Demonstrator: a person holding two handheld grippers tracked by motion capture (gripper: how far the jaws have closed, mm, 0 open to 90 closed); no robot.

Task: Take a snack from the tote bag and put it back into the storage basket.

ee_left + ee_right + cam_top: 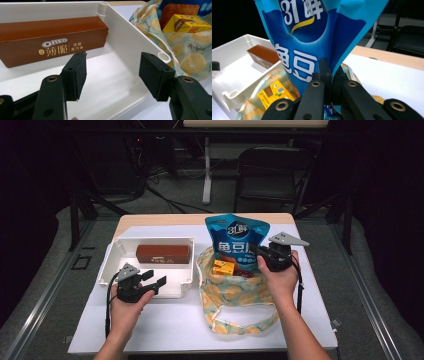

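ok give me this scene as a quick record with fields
work in hand: blue snack pouch held upright over the lemon-print bag
right hand-held gripper: shut on the pouch's edge
left hand-held gripper: open, nothing between the jaws, at the white tray
in tray: brown oreo box
in bag: yellow carton

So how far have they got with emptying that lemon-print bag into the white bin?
One item looks done: the brown Oreo box lies in the white bin. In hand: the right gripper has its jaws pinched on the blue snack pouch, standing up out of the lemon-print bag. Left: the pouch, a yellow drink carton and a reddish packet. The left gripper waits open at the bin.
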